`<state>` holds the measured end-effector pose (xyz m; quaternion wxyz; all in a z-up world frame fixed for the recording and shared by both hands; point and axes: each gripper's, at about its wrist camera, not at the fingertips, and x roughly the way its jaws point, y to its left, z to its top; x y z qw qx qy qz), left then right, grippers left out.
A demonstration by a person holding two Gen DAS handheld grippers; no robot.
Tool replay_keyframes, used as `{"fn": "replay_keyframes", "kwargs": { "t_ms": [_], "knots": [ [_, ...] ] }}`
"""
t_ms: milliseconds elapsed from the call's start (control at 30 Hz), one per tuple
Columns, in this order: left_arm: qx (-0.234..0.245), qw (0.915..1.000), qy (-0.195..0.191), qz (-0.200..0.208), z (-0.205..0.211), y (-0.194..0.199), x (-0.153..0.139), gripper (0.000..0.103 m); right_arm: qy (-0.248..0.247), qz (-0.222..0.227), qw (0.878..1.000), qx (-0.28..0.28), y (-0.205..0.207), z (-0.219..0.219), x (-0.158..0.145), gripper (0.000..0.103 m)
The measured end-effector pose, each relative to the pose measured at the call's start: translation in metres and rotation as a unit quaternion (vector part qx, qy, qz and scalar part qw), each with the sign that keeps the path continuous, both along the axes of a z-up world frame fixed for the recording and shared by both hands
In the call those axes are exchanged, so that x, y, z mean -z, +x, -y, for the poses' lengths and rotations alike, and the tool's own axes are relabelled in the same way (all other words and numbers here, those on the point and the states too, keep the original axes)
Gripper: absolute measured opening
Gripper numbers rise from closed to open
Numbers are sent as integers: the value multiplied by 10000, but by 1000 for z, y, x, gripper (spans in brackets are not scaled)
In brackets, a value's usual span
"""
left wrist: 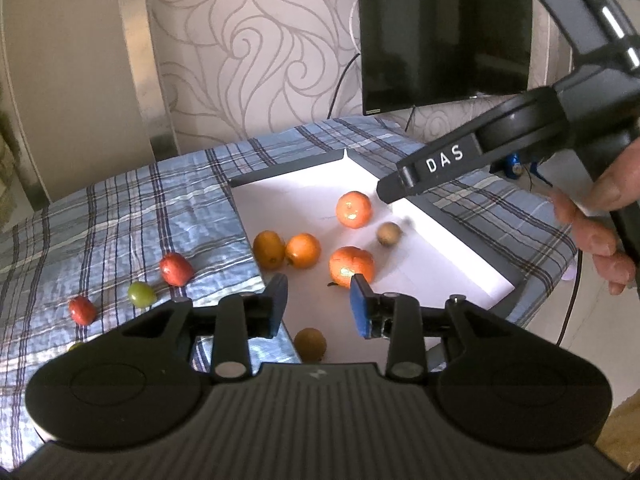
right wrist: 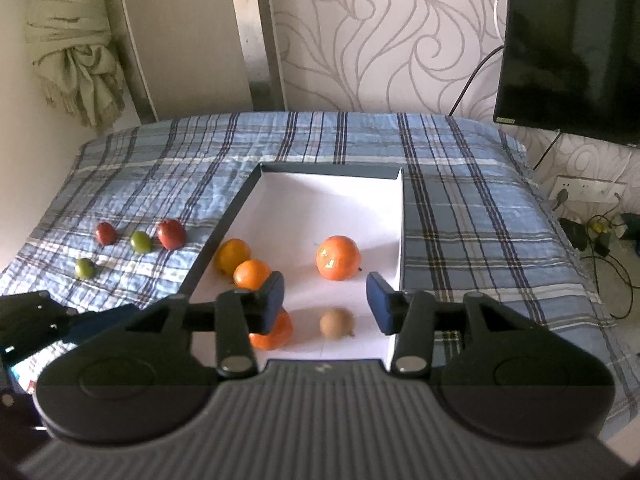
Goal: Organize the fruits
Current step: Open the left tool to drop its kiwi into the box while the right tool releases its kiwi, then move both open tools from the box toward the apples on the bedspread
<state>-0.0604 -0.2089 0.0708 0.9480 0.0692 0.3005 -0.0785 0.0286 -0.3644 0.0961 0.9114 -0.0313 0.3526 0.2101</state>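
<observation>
A white tray with a dark rim [left wrist: 472,224] [right wrist: 320,168] lies on a plaid cloth. In it are several orange fruits [left wrist: 354,210] [right wrist: 338,258] and two small brown fruits, one blurred [left wrist: 389,234] [right wrist: 337,322], one near the front edge [left wrist: 310,344]. Left of the tray lie two red fruits [left wrist: 176,268] [right wrist: 171,234] and two green ones [left wrist: 141,294] [right wrist: 141,242]. My left gripper [left wrist: 318,306] is open and empty over the tray's near end. My right gripper [right wrist: 326,300] is open above the blurred brown fruit; its body shows in the left wrist view [left wrist: 440,164].
The plaid cloth [right wrist: 480,208] covers the table. A dark monitor [left wrist: 444,32] [right wrist: 572,40] hangs at the back right, with cables and a wall socket [right wrist: 584,190] beside the table. A knotted curtain [right wrist: 76,44] hangs at the back left.
</observation>
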Motion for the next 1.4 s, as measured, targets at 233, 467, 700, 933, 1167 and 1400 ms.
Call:
{"fn": "replay_keyframes", "kwargs": {
  "t_ms": [233, 467, 700, 933, 1167, 1400],
  "knots": [
    [-132, 9999, 7, -76, 0, 6, 1, 40, 152, 72, 9996, -243, -16, 0, -13, 48],
    [-334, 9993, -138, -49, -8, 5, 4, 40, 128, 93, 9981, -593, -24, -15, -20, 48],
    [-706, 9970, -295, -66, -27, 2, 7, 40, 66, 115, 9956, -925, -26, -37, -22, 47],
    [-909, 9955, -234, -156, -46, 3, 9, 40, 95, 93, 9932, -1156, -20, -59, -22, 47],
    [-961, 9948, -72, -329, -61, 7, 13, 40, 211, -52, 9915, -1279, -14, -76, -14, 47],
    [-950, 9945, 69, -443, -73, 18, 15, 40, 315, -150, 9915, -1251, -2, -88, -10, 47]
  ]
}}
